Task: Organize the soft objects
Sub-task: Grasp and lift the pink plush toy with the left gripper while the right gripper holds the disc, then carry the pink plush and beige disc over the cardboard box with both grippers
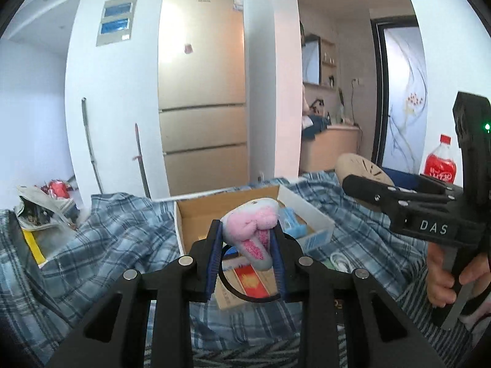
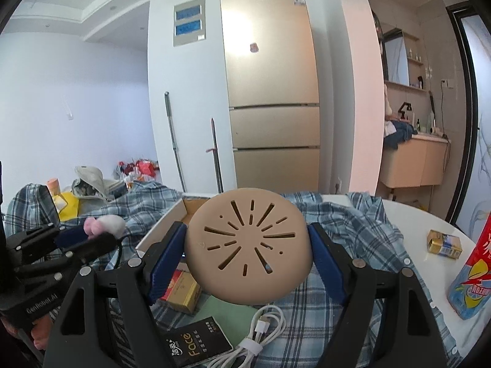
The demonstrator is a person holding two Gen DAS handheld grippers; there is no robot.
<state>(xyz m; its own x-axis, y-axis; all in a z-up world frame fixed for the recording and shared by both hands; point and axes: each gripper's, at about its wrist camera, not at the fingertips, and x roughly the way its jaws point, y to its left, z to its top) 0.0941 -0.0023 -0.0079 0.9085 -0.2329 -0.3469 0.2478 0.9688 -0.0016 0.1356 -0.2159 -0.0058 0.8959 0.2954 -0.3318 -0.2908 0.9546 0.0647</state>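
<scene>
A small pink and grey plush toy (image 1: 252, 230) hangs above the table, pinched between the blue pads of my left gripper (image 1: 245, 239), which is shut on it. The same plush toy (image 2: 106, 225) and left gripper (image 2: 83, 239) show at the left of the right wrist view. My right gripper (image 2: 248, 251) is shut on a tan round soft cushion (image 2: 247, 245) with slits radiating from its middle, held up over the table. That cushion (image 1: 362, 167) also shows at the right of the left wrist view. Behind both stands an open cardboard box (image 1: 214, 211).
A blue plaid cloth (image 2: 353, 236) covers the table. On it lie a white cable (image 2: 260, 331), a black "Face" packet (image 2: 190, 343), a yellow and red box (image 2: 181, 291) and a gold box (image 2: 445, 243). A red bottle (image 1: 440, 162) stands right. A fridge (image 1: 202, 92) is behind.
</scene>
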